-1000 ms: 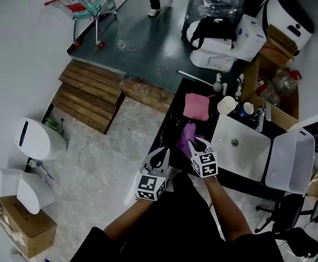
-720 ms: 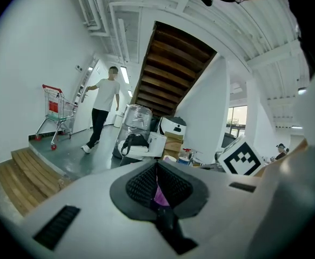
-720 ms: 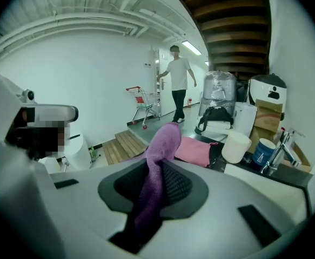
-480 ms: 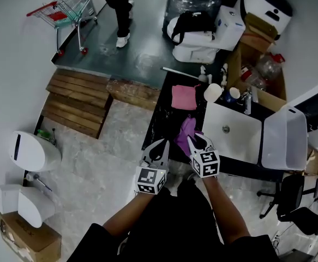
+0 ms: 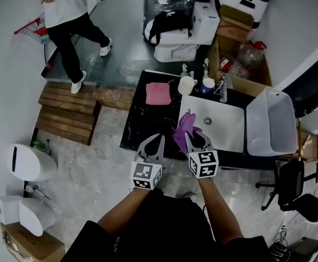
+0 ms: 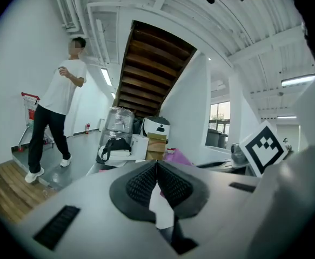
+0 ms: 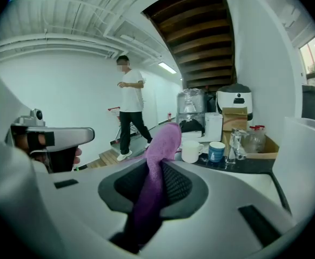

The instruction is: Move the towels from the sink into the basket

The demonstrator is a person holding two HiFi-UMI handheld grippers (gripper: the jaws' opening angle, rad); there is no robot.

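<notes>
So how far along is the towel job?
Nothing looks done: the basket seems empty. In hand: the right gripper grips the purple towel at the sink's edge. To do: drop it in, then the pink towel on the counter.

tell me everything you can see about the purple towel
The purple towel is a small, soft, fuzzy-looking cloth, bunched into a narrow crumpled strip. The right tongs are shut on it: it runs up between the two pads and its free end pokes out past the tips, flopping slightly over. In the head view it sits over the left edge of the white sink. Nothing else is seen touching it.
</notes>
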